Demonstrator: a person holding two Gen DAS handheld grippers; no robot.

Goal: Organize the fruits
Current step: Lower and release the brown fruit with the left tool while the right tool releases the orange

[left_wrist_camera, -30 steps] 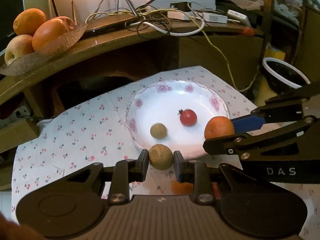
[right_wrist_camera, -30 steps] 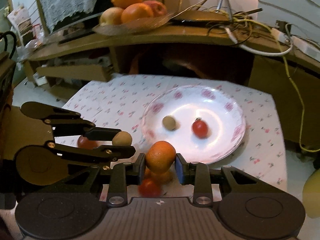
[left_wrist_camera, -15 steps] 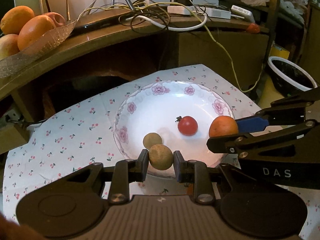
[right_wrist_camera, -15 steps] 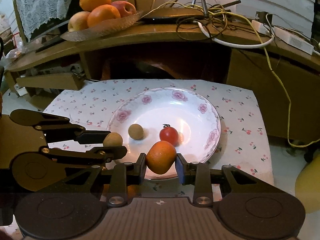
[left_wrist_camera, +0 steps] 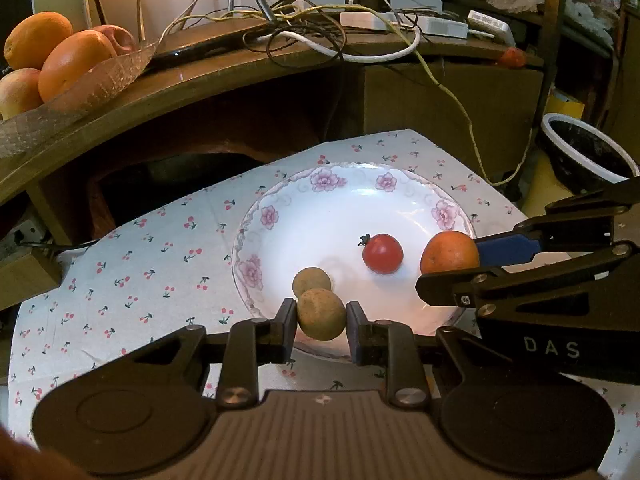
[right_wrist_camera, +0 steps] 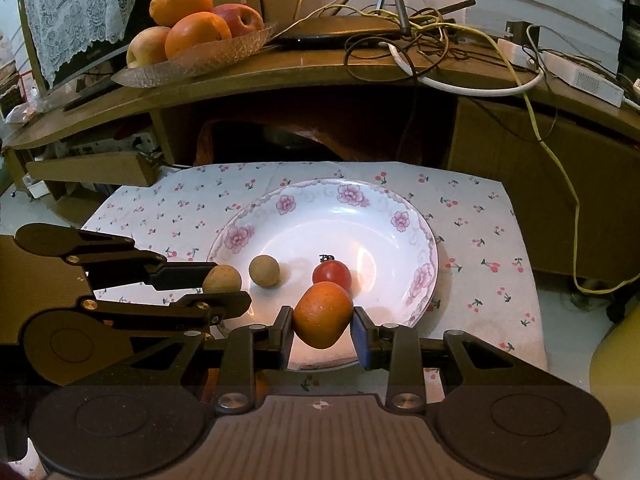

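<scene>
A white flowered plate (left_wrist_camera: 344, 196) (right_wrist_camera: 376, 208) lies on the cherry-print cloth. In it rest a small brown round fruit (left_wrist_camera: 311, 281) (right_wrist_camera: 264, 271) and a cherry tomato (left_wrist_camera: 382, 253) (right_wrist_camera: 332, 274). My left gripper (left_wrist_camera: 321, 315) is shut on a second brown round fruit (left_wrist_camera: 321, 314) over the plate's near rim; it shows in the right wrist view as the brown fruit (right_wrist_camera: 222, 279). My right gripper (right_wrist_camera: 322, 317) is shut on a small orange fruit (right_wrist_camera: 322, 315) (left_wrist_camera: 450, 252) over the plate's near right part.
A wooden shelf (right_wrist_camera: 320, 76) behind the table carries a glass dish of oranges and apples (right_wrist_camera: 192, 28) and tangled cables (left_wrist_camera: 320, 28). A white-rimmed dark bowl (left_wrist_camera: 584, 152) sits to the right. More small fruit (right_wrist_camera: 260, 384) lies under the right gripper, mostly hidden.
Both grippers have moved forward over the plate with their fruit. The plate now lies closer and lower in both views. The grips are unchanged.
</scene>
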